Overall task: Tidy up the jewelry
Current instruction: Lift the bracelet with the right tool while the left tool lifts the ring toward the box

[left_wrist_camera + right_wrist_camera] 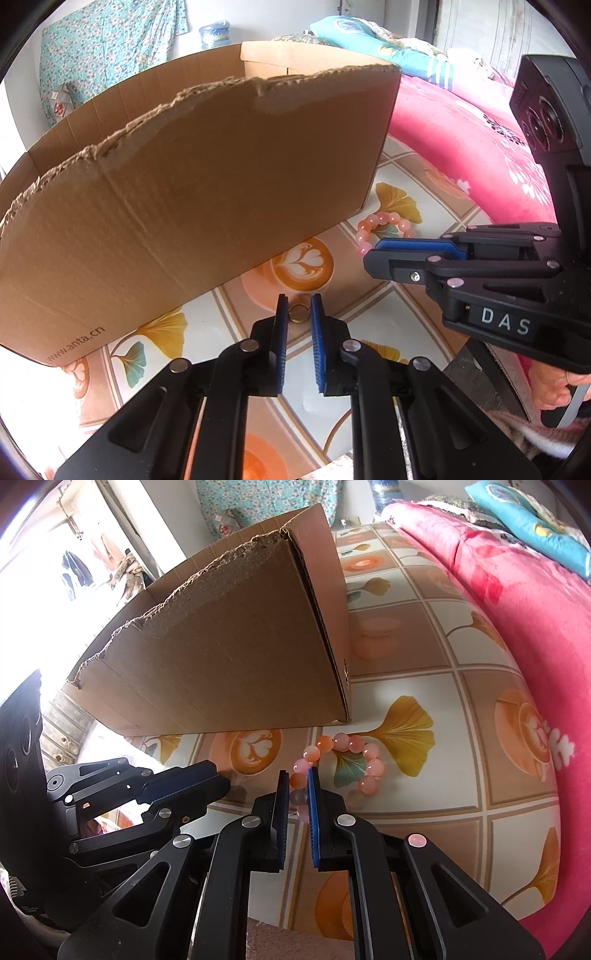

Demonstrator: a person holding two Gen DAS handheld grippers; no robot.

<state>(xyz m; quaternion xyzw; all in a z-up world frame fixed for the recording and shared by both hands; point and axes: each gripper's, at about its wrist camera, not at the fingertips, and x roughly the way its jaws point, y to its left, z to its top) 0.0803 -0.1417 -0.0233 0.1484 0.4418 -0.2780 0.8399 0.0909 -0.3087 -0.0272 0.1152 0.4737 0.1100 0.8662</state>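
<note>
Two pieces of jewelry lie on the patterned bench (480, 709), neither yet inside the cardboard box (192, 192). The left tool (299, 306) has its pads drawn in on a small gold ring (298, 313), which sits between the tips just above the bench surface; the ring is judged gripped. The right tool (298, 779) is closed on the near side of a pink bead bracelet (354, 766), with one or two beads pinched between the blue pads while the rest of the loop rests on the bench. Nothing can be seen inside the box from either view, so earlier deposits, if any, cannot be told. The task is judged to be at an early stage: both items are grasped, while lifting, carrying over the wall and releasing remain.

The box stands close behind both tools, its near wall tall and its top edge torn and ragged; the items must rise well above this edge before crossing. The right corner of the box lies just beside the bracelet. A pink blanket (535, 635) crowds the right side of the bench, leaving a narrow strip of open surface. The two tools work near each other, the right one's fingers reaching toward the left one's space, so simultaneous lifts risk contact
</note>
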